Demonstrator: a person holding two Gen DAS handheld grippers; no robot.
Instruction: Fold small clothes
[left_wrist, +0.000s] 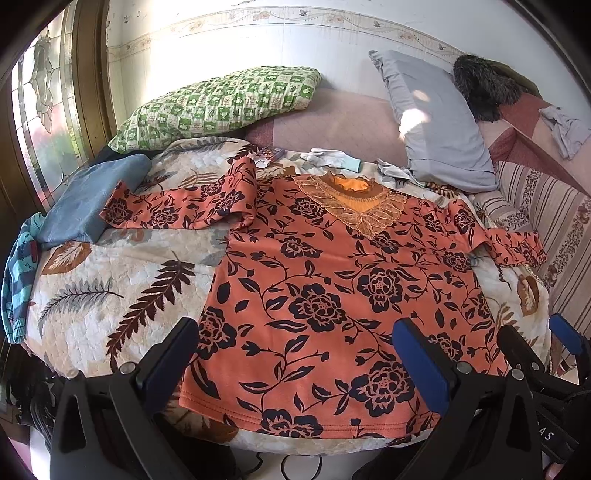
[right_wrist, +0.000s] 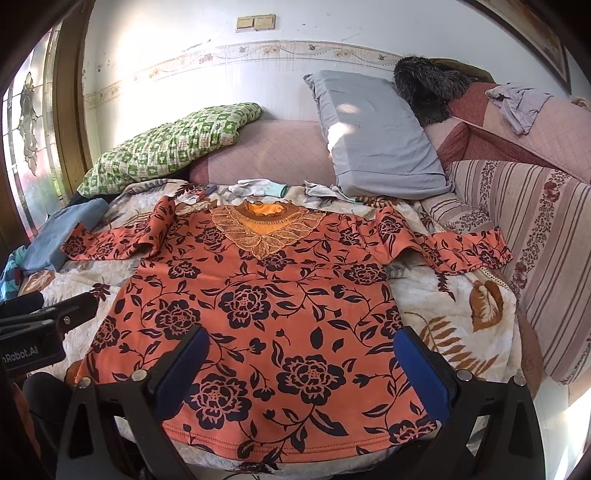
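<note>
We hold left gripper (left_wrist: 295, 354) and right gripper (right_wrist: 301, 363) wide, empty, above the floral top (right_wrist: 258, 317). Its hem at 6 o'clock meets the leaf-print quilt (left_wrist: 92, 295) edge. The right cuff (right_wrist: 491, 251) at 3 o'clock overhangs; the floor beneath is cut off.

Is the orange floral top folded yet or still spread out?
Spread: the orange floral top lies flat, front up, both sleeves out to the sides.

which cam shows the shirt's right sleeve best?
Right wrist view: the orange floral long-sleeved shirt shows its right sleeve spread full length to the cuff. In the left wrist view that sleeve sits compressed near the fisheye edge.
</note>
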